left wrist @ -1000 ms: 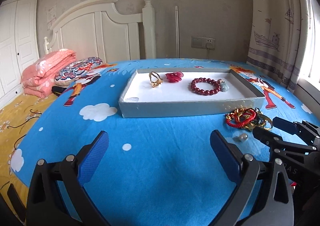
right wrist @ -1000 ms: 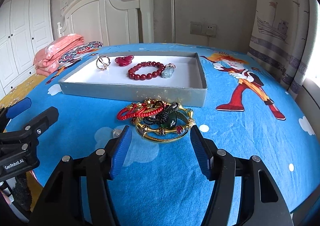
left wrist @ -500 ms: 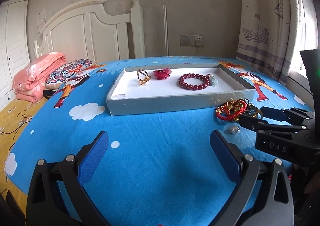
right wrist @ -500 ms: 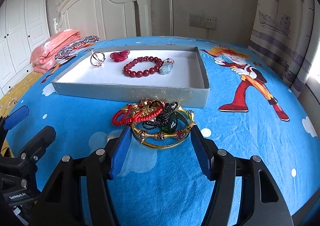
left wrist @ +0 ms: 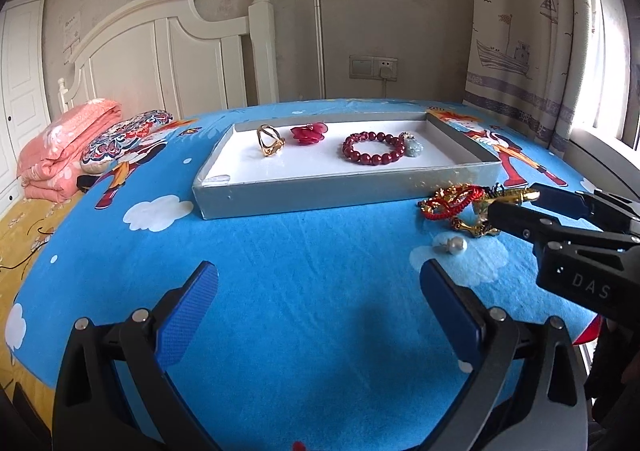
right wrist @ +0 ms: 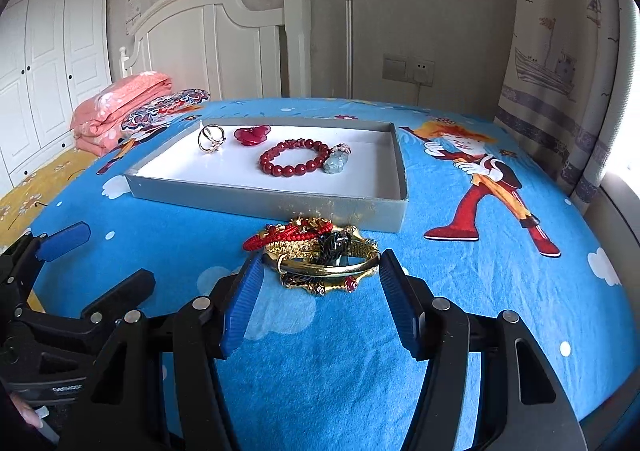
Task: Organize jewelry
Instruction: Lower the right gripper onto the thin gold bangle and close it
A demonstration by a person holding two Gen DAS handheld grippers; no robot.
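Right hand-held gripper jaws apart, straddling gold bamboo-jointed bangle atop jewelry pile on blue cartoon bedsheet, pads not pressing. Grey shallow cardboard tray just behind. Left hand-held gripper wide, empty, waiting.

Likely child's bedroom, white headboard, cartoon bedsheet, wardrobe

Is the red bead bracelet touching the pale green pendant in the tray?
Touching. In the right wrist view the bracelet meets the pendant with no white tray floor between them; the left wrist view agrees.
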